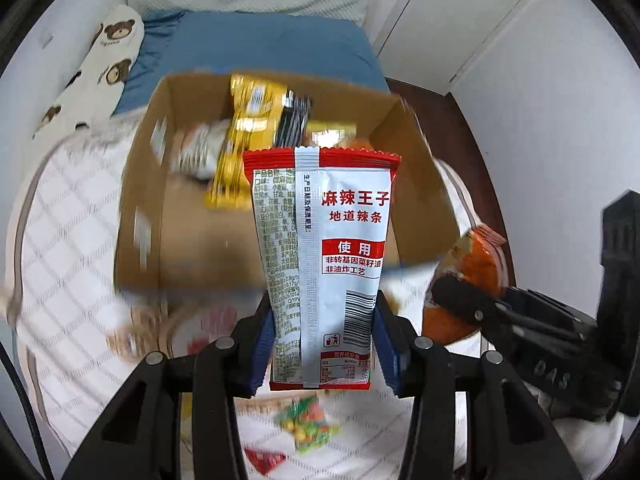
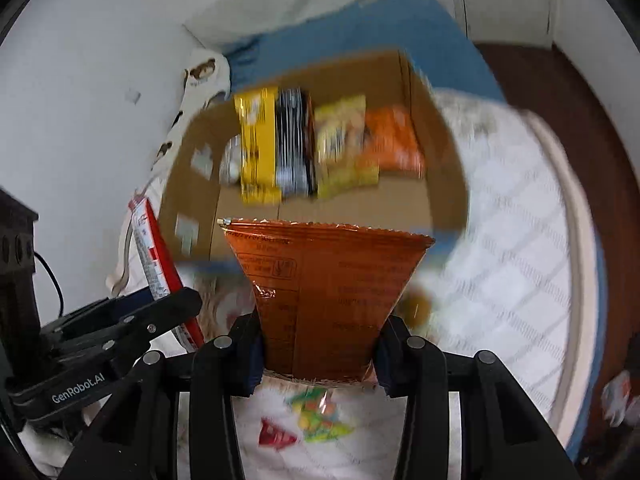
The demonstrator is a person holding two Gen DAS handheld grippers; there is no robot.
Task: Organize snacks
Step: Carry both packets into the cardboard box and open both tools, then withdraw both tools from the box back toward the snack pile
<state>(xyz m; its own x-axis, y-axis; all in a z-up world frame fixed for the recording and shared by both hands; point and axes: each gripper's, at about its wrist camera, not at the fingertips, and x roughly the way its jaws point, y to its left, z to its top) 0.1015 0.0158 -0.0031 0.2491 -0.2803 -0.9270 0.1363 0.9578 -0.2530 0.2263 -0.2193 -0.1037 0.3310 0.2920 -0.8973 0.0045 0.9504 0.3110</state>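
Note:
My left gripper (image 1: 323,348) is shut on a red-and-white snack packet (image 1: 324,240), held upright above the bed. My right gripper (image 2: 320,354) is shut on an orange snack bag (image 2: 326,292), also lifted. Beyond both stands an open cardboard box (image 1: 140,200) with several packets leaning at its far wall: a yellow one (image 2: 258,144), a black-striped one (image 2: 294,144), a green-yellow one (image 2: 346,148) and an orange one (image 2: 394,140). The right gripper with its orange bag (image 1: 476,272) shows at the right of the left wrist view. The left gripper's red-and-white packet (image 2: 154,252) appears at the left of the right wrist view.
The box stands on a white quilted blanket (image 1: 68,248) over a blue sheet (image 1: 260,40). Loose snacks lie on the blanket below the grippers: a colourful packet (image 2: 320,416) and a red one (image 2: 276,434). A bear-print pillow (image 1: 104,64) lies by the wall. Brown floor (image 2: 560,120) runs right of the bed.

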